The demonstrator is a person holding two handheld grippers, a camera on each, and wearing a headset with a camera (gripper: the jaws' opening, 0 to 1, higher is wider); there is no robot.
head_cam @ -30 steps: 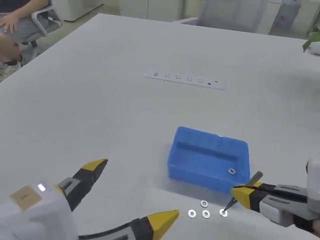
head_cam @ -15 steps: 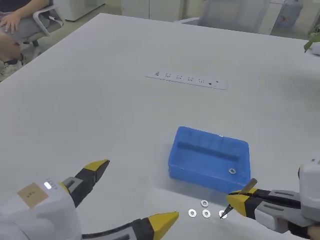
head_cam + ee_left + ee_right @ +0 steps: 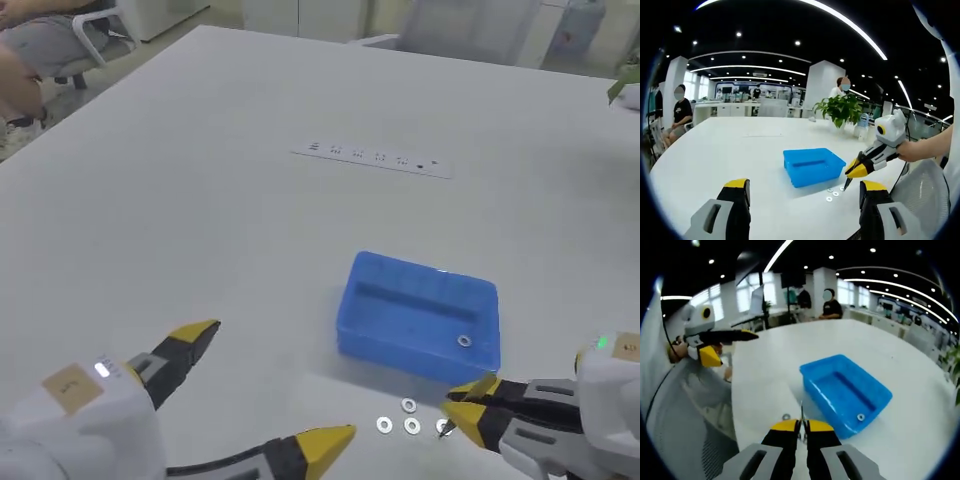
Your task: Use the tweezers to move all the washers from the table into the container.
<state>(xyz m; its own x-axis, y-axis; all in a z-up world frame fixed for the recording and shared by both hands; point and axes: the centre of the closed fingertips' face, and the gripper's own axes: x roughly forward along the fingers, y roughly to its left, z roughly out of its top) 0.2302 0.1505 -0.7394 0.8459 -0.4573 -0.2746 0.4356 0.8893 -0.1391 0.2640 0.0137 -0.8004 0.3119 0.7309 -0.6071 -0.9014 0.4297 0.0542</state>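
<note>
The blue container [image 3: 420, 315] stands on the white table with one washer [image 3: 464, 342] inside it. Several washers [image 3: 408, 406] lie in a small group on the table just in front of it. My right gripper [image 3: 462, 400] is shut on the tweezers [image 3: 452, 422], whose tip is at the rightmost washer [image 3: 443, 427]. In the right gripper view the tweezers [image 3: 801, 415] stick out from between the closed jaws toward the container [image 3: 847, 392]. My left gripper [image 3: 275, 382] stays open at the lower left, holding nothing. The left gripper view shows the container [image 3: 812, 165], the washers [image 3: 832, 192] and the right gripper [image 3: 860, 170].
A flush white power strip [image 3: 375, 160] is set in the table beyond the container. A seated person [image 3: 40, 50] is at the far left corner. A potted plant [image 3: 840, 107] stands at the table's far end. The table edge lies close to the washers.
My right gripper has slid a little left and down, bringing the tweezers' tip onto the rightmost washer. The left gripper has barely moved.
</note>
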